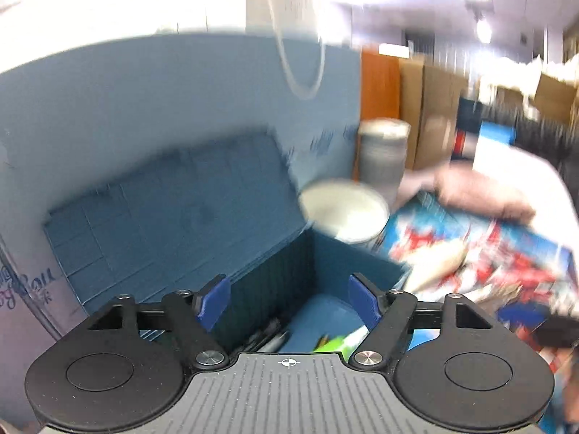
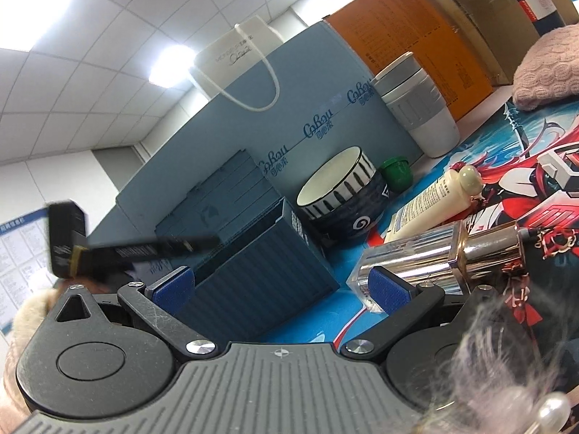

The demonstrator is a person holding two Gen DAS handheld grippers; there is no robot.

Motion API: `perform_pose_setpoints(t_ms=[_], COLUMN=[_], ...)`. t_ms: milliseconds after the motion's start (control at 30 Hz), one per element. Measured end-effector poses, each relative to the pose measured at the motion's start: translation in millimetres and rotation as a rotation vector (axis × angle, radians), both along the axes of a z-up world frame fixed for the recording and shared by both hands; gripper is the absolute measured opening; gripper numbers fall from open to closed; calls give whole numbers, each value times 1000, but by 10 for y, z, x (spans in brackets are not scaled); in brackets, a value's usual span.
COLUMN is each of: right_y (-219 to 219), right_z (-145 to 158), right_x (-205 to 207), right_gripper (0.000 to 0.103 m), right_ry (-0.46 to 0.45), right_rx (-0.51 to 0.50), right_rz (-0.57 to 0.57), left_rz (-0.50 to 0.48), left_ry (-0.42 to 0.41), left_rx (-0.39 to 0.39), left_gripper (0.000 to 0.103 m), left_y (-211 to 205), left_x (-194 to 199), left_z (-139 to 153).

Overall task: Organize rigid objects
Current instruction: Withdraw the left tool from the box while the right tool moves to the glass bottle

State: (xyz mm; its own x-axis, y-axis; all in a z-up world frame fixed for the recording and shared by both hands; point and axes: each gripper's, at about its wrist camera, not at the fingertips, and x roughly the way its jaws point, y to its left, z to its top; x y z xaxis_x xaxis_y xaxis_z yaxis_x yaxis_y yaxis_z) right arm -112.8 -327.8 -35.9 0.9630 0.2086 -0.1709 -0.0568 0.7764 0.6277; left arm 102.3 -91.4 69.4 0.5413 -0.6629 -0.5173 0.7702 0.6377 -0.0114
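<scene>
My left gripper [image 1: 289, 302] hangs open over an open dark-blue ribbed box [image 1: 325, 256], its lid [image 1: 163, 209] tipped back. Inside lie dark pens [image 1: 267, 336] and a green item [image 1: 333, 343]; nothing is between the pads. In the right wrist view my right gripper [image 2: 282, 287] is open, close to the same box [image 2: 253, 271]. A blurred slim black item [image 2: 144, 249] with a gold band sits in the air above the box's rim. A silver bottle [image 2: 434, 253] lies by the right finger. A cream tube [image 2: 434, 195] and a striped bowl [image 2: 340, 195] rest behind.
A green cap [image 2: 398, 171] and grey cup [image 2: 416, 105] stand by the bowl. A pale-blue carton [image 2: 307, 90], white paper bag [image 2: 235, 54] and orange box [image 2: 398, 29] wall off the back. A printed mat [image 2: 542, 166] covers the table; pink cloth [image 2: 550, 68] lies far right.
</scene>
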Motion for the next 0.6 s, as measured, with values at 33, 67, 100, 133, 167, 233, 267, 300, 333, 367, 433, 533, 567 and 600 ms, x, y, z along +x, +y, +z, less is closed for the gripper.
perform_pose_setpoints(t_ms=[33,67,100,133,167,233,267,300,333,367,433,533,567,600], right_y=[14,25,31,32,28,16,10,9,11,20,41,71,87,101], right_z=[1,1,0,-3,-5,-11,-12,-11,-9,-2,13,42,52,64], right_x=[2,1,-1,-1,-4,-14,-23,-29,-41,-51,-80,-130,-148,-169], right_gripper=[103,103,103,103,103,103,103,103,103,103,103,103,103,103], right_ry=[2,3,5,6,5,2,2,1,0,0,-4,-2,2,6], right_rx=[-11,-20,-26,-28,-27,-21,-20,-21,-25,-33,-54,-88,-104,-119], right_rz=[-1,-3,-6,-9,-13,-24,-29,-35,-39,-44,-52,-61,-60,-55], left_rz=[-4,-6,-6,-7,-7,-3,-4,-3,4,5,-5,-13,-8,-3], left_ry=[-2,-6,-13,-22,-29,-12,1,9,18,27,37,2,-9,-12], left_rx=[-39,-73,-92,-102,-116,-156,-173,-187,-203,-216,-234,-188,-182,-180], left_gripper=[80,83,85,86,86,86,86,86,88,88,92,94,94,96], left_y=[23,39,38,30,25,13,6,-15,-28,-34,-45,-106,-99,-85], left_x=[-63,-131,-197,-240,-293,-361,-386,-409,-439,-464,-541,-663,-691,-708], left_z=[24,38,43,42,36,8,-6,-18,-35,-45,-53,-55,-58,-65])
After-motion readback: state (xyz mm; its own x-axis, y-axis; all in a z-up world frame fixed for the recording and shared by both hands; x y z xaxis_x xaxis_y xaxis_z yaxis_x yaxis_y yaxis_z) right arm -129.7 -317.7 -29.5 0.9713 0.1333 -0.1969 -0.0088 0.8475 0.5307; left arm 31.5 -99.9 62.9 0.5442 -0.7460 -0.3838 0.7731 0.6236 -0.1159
